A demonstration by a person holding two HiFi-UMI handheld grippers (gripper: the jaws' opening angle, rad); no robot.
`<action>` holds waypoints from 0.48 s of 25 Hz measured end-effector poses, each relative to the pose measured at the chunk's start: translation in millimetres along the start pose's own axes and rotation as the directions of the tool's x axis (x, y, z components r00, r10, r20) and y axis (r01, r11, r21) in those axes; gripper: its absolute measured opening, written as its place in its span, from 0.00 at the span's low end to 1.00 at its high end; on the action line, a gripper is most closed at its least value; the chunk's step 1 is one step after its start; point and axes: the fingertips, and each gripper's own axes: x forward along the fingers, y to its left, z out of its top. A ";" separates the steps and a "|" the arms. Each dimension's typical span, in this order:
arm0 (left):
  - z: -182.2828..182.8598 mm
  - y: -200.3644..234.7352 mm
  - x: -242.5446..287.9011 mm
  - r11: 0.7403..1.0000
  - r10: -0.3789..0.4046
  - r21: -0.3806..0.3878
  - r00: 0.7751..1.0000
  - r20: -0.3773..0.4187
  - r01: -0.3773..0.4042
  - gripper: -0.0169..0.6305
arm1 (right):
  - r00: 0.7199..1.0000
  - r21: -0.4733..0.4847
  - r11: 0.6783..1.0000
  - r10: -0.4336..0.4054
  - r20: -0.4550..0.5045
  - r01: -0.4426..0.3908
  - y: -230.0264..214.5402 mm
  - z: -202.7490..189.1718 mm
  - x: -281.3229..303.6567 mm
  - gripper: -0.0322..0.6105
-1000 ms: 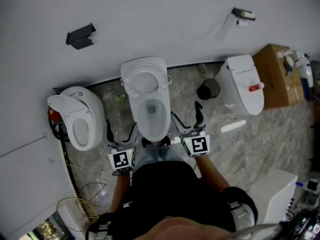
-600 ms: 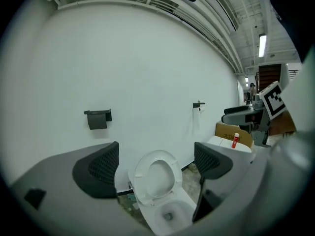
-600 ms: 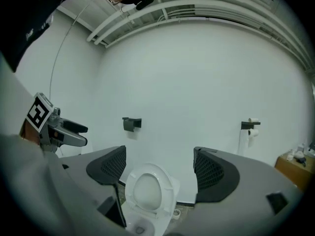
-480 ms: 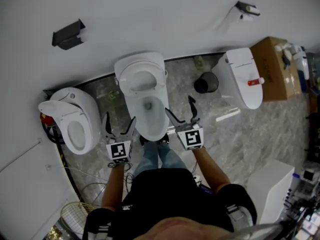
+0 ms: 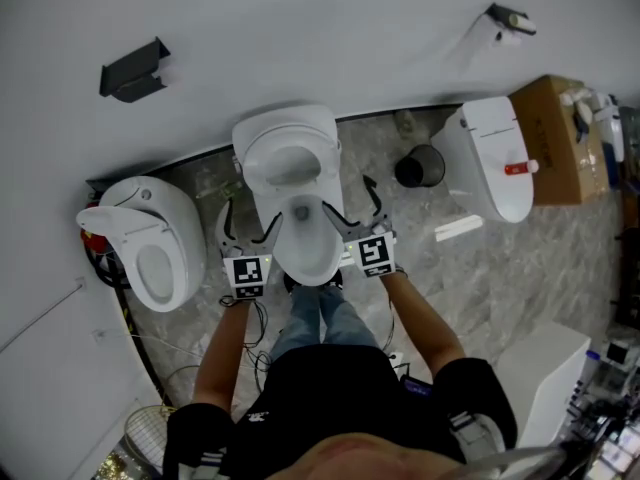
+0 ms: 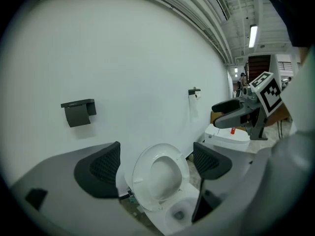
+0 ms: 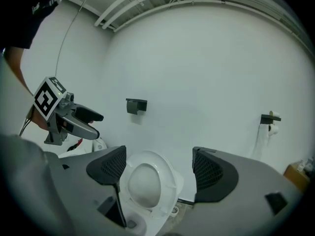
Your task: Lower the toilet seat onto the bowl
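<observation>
While the seat (image 5: 262, 168) is stood upright against the wall at the floor's far edge, nothing is gripped. The left gripper (image 5: 247, 226) is held beside the left rim of the bowl (image 5: 310, 273), its jaws apart and empty, with the seat framed between them in its own view. The right gripper (image 5: 355, 206) is held at the right rim, jaws likewise spread on nothing. Both are judged to flank the bowl so that the seat can be reached and tipped forward.
</observation>
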 end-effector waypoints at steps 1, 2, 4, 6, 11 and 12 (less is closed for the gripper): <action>-3.2 1.0 5.9 1.000 -0.003 0.005 1.000 -0.007 0.004 0.75 | 1.000 -0.004 1.000 0.005 -0.006 -0.005 -0.6 -2.2 6.2 0.70; -6.9 2.1 11.3 1.000 -0.006 0.008 1.000 -0.015 0.006 0.74 | 1.000 -0.007 1.000 0.010 -0.012 -0.010 -0.7 -4.3 12.4 0.70; -14.7 4.0 22.1 1.000 -0.009 0.015 0.999 -0.033 0.010 0.74 | 1.000 -0.018 1.000 0.020 -0.022 -0.020 -1.0 -9.5 24.8 0.70; -20.9 4.6 33.2 1.000 -0.014 0.017 0.999 -0.048 0.015 0.74 | 0.999 -0.032 0.999 0.028 -0.035 -0.029 -2.8 -15.4 36.7 0.70; -35.0 8.4 59.7 0.999 -0.026 0.033 0.997 -0.077 0.029 0.74 | 0.997 -0.054 0.997 0.045 -0.065 -0.048 -3.9 -30.8 64.3 0.70; -38.2 9.8 65.8 0.999 -0.029 0.040 0.996 -0.083 0.032 0.74 | 0.996 -0.057 0.997 0.047 -0.070 -0.051 -4.1 -33.3 69.7 0.70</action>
